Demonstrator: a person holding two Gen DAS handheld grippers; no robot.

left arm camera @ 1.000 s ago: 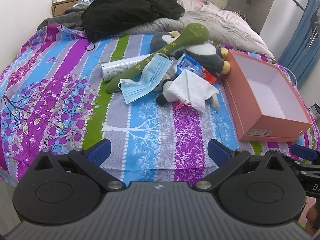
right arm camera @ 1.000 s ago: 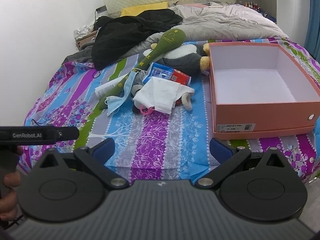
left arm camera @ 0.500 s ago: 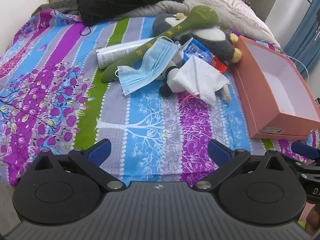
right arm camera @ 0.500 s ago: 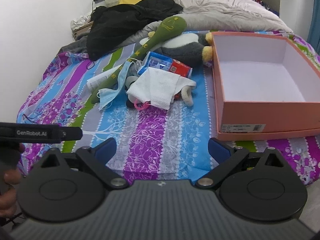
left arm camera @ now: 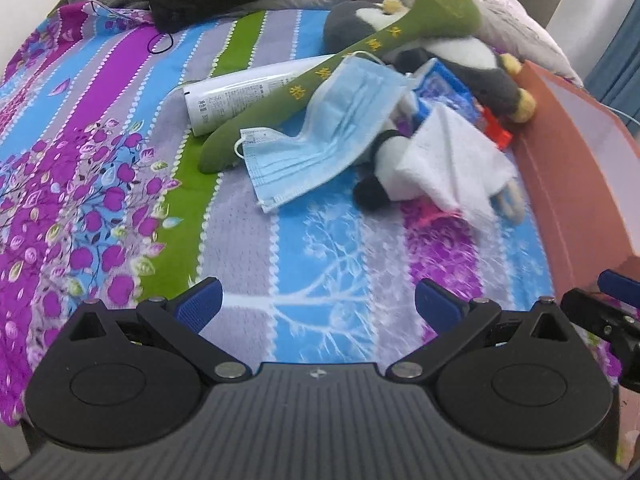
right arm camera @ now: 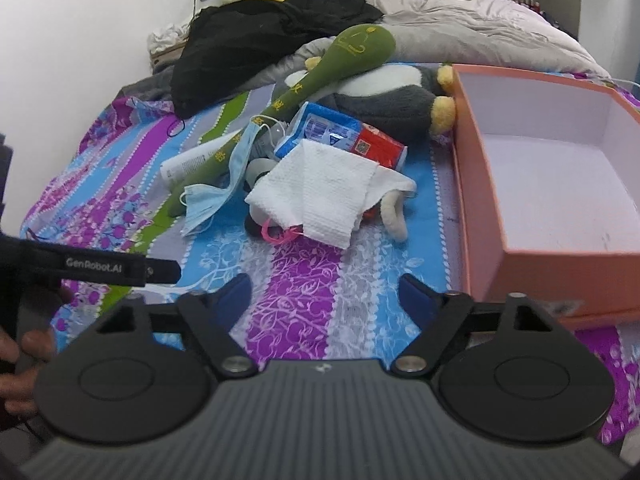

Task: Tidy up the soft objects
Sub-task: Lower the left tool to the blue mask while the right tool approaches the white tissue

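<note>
Mask point(left arm camera: 320, 136) w/ plush point(right arm camera: 396, 100) beside box point(right arm camera: 480, 208)

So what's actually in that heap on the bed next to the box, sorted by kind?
Plush toys: 3 (green club-shaped plush, grey penguin plush, small black-and-white plush, mostly covered)
Face masks: 1 (blue mask)
White cloths: 1 (white cloth)
Tubes: 1 (white tube)
Packets: 1 (blue-and-red packet)
Total: 7
</note>
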